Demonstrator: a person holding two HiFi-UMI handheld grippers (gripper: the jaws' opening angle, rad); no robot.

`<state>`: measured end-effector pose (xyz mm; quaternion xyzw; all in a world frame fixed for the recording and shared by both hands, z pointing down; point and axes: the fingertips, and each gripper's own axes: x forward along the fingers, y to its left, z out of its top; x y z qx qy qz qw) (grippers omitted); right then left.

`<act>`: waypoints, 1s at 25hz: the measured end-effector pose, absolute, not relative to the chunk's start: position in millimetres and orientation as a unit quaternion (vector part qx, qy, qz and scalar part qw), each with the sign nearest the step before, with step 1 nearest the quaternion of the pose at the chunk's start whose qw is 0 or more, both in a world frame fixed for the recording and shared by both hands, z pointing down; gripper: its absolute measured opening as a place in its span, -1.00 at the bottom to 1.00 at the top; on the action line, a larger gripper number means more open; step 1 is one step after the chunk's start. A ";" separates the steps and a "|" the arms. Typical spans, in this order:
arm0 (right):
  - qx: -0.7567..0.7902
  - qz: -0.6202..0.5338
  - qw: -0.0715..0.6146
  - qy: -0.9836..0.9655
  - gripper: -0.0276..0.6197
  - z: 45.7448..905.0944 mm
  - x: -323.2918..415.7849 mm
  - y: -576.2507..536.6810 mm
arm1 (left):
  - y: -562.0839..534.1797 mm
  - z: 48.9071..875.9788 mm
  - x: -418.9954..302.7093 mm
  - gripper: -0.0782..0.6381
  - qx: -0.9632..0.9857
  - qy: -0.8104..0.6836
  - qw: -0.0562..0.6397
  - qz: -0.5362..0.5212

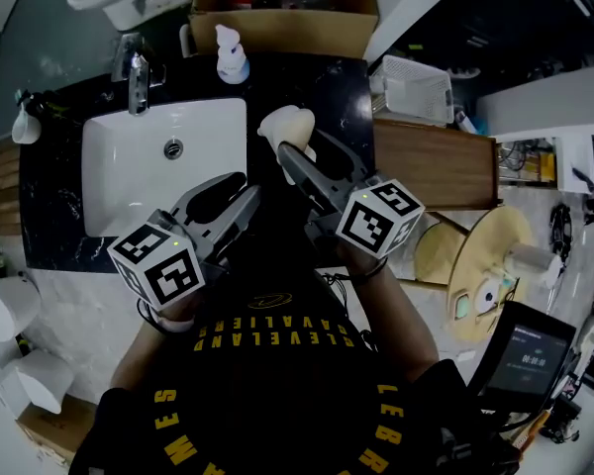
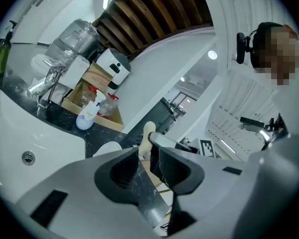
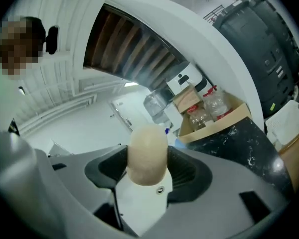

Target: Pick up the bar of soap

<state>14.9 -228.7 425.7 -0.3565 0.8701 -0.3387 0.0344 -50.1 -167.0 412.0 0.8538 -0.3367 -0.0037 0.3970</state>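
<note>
Seen from above, a person holds both tools out from the chest, angled toward each other over a black bench with a white sink. The right tool is raised above the bench and pinches a cream bar of soap between its jaws; the soap stands up past their tips. The left tool sits lower, at the sink's near right corner, with its jaws slightly apart and holding nothing.

Before me a white sink sits in the black table, its faucet behind it. A pump bottle stands beside a cardboard box of bottles.
</note>
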 end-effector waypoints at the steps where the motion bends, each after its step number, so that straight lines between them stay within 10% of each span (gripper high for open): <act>1: -0.349 -0.338 0.046 0.873 -0.09 418.6 14.0 -226.0 | -167.3 410.3 -49.6 -0.39 0.855 -0.336 0.394 -0.005; 25: -0.247 -0.359 0.168 0.884 -0.09 345.0 -6.4 -180.2 | -154.2 353.8 -5.8 -0.39 0.925 -0.336 -0.047 0.173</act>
